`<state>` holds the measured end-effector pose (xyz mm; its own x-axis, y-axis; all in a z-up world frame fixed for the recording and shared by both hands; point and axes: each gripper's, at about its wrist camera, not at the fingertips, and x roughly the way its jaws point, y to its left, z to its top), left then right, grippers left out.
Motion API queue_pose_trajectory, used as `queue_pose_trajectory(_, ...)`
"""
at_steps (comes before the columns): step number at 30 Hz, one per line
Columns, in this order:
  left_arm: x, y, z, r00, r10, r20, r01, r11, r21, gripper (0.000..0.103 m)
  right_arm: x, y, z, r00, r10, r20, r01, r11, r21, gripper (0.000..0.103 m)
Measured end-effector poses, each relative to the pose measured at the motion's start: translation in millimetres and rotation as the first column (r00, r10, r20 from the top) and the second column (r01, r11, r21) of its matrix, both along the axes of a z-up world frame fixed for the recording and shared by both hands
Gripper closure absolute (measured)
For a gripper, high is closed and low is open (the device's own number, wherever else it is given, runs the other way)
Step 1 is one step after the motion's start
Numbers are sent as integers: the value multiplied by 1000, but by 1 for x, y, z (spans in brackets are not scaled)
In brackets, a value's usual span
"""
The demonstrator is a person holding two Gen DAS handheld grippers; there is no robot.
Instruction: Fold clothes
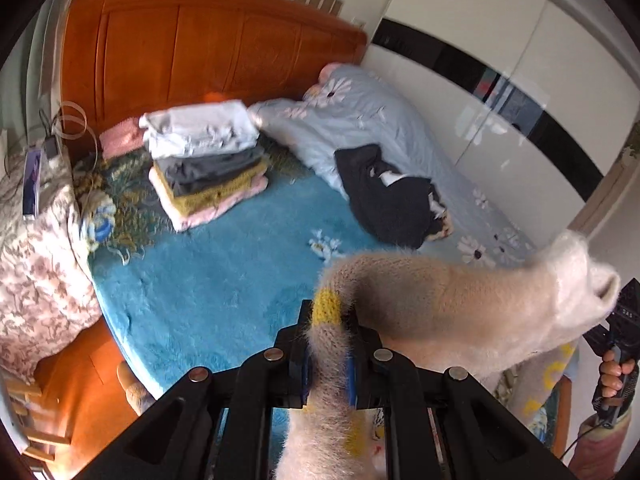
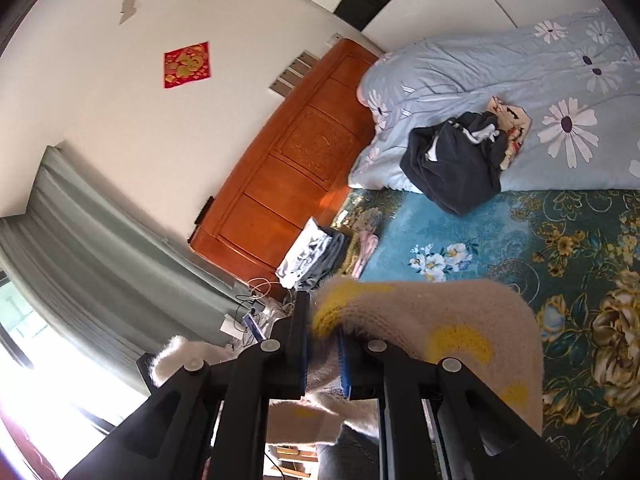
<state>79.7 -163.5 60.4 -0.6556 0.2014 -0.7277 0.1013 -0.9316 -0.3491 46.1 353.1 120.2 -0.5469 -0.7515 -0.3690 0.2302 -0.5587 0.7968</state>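
A fuzzy cream sweater [image 1: 460, 312] with yellow patches hangs in the air above the bed, stretched between both grippers. My left gripper [image 1: 329, 316] is shut on one edge of it, near a yellow patch. At the far right of the left wrist view, a hand holds my right gripper [image 1: 612, 320] against the sweater's other end. In the right wrist view my right gripper [image 2: 322, 320] is shut on the cream sweater [image 2: 432, 320] at a yellow patch. A stack of folded clothes [image 1: 204, 160] sits near the headboard.
The bed has a blue floral blanket [image 1: 224, 272] and an orange wooden headboard [image 1: 200, 48]. A light blue duvet [image 1: 380, 128] with a crumpled dark garment [image 1: 392, 196] on it lies along the white wardrobe [image 1: 500, 60]. A patterned pillow [image 1: 36, 248] sits at the left. Grey curtains [image 2: 100, 240] hang by a window.
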Motion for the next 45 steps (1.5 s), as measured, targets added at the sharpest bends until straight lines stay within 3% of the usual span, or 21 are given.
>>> queue_pose_trajectory(3,-36,-1,-82,991,47,129,-48,999,6,89,-51,-7,-72,984,-31,175,26,999,27,91)
queue_pose_trajectory(6,-59,-1,-156,962,80,262,-85,996,8,89,-94,-15,-161,932,-83,353,70,996,50,91)
queue_pose_trajectory(10,-81,-1,-203,942,90,325,-105,994,31,89,-128,-19,-243,864,-148,481,140,989,53,91)
queue_pose_trajectory(15,-129,-16,-209,953,90,289,-103,994,29,89,-172,-14,-262,854,-217,473,193,976,100,91)
queue_pose_trajectory(18,-159,-29,-230,934,117,338,-111,993,-38,89,-199,-14,-267,844,-259,470,218,966,142,91)
queue_pose_trajectory(22,-172,-54,-266,906,126,405,-149,988,26,87,-206,-25,-281,830,-261,493,193,963,186,90)
queue_pose_trajectory(26,-161,-66,-271,916,120,383,-186,972,142,83,-188,-28,-286,844,-274,460,144,943,299,89)
queue_pose_trajectory(28,-150,-73,-266,917,132,376,-219,955,201,67,-174,-29,-286,858,-274,434,116,927,356,67)
queue_pose_trajectory(30,-136,-80,-258,921,154,357,-253,935,249,53,-158,-33,-287,873,-264,410,71,901,428,55)
queue_pose_trajectory(37,-78,-82,-218,922,255,291,-331,910,249,46,-101,-50,-315,885,-214,412,-89,793,603,48)
queue_pose_trajectory(40,-70,-62,-206,935,229,272,-296,925,237,45,-85,-57,-329,888,-204,412,-111,775,623,47)
queue_pose_trajectory(43,-71,-29,-194,954,159,255,-204,965,162,45,-82,-62,-334,904,-217,369,-69,777,626,38)
queue_pose_trajectory(45,-69,-14,-191,961,119,251,-163,973,161,45,-84,-67,-336,910,-233,342,-49,760,648,36)
